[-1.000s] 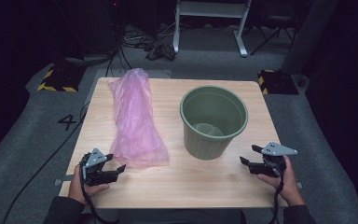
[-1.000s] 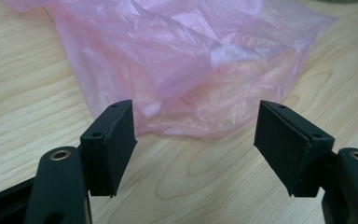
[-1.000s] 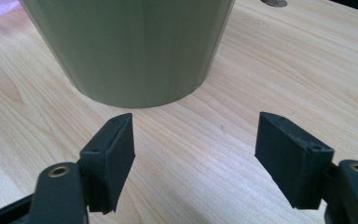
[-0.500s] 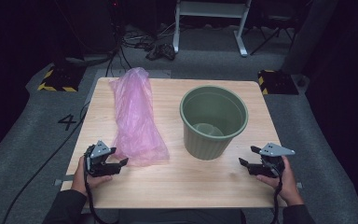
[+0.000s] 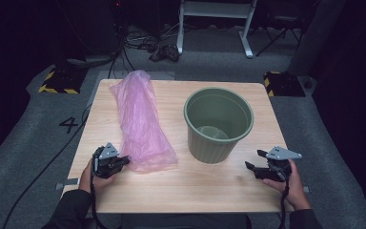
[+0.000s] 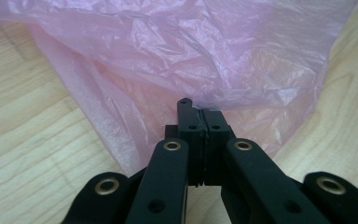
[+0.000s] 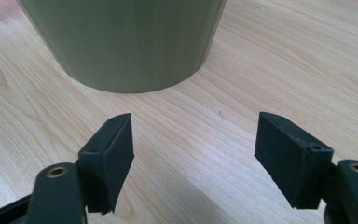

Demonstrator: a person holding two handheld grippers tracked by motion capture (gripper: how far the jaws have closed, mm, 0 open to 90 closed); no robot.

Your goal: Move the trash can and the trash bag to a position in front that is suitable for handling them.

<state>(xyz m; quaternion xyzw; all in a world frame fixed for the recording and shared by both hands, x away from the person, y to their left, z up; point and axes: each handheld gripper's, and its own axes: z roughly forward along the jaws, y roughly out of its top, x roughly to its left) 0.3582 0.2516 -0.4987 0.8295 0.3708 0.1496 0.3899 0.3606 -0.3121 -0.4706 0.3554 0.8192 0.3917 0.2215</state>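
The left gripper [image 5: 122,161] is seen at the near left of the wooden table [image 5: 205,191], its jaws brought together on the near edge of the pink plastic bag [image 5: 140,119]. In the left gripper view the two black pads [image 6: 200,126] are pressed flat against each other with a thin fold of the bag's film caught between them at the tips; the jaws have just been closing onto it. The gripper is held low, pointing away from the person and slightly toward the table's middle.

The bag is laid flat and crumpled on the left half of the table. Its long axis runs from the near side to the far side, tilted a little: the narrow end points to the far left corner, the wide end spreads toward the near middle. The gripped spot is at the near left corner of that wide end. The film is translucent and the wood grain is seen through it in places.

The green plastic bucket [image 5: 218,125] is stood upright just right of the bag, mouth up, near it but apart.

The right gripper [image 5: 251,168] is held at the near right of the table, jaws spread wide with nothing between them, pointing toward the bucket's base [image 7: 121,46], which is close ahead but untouched.
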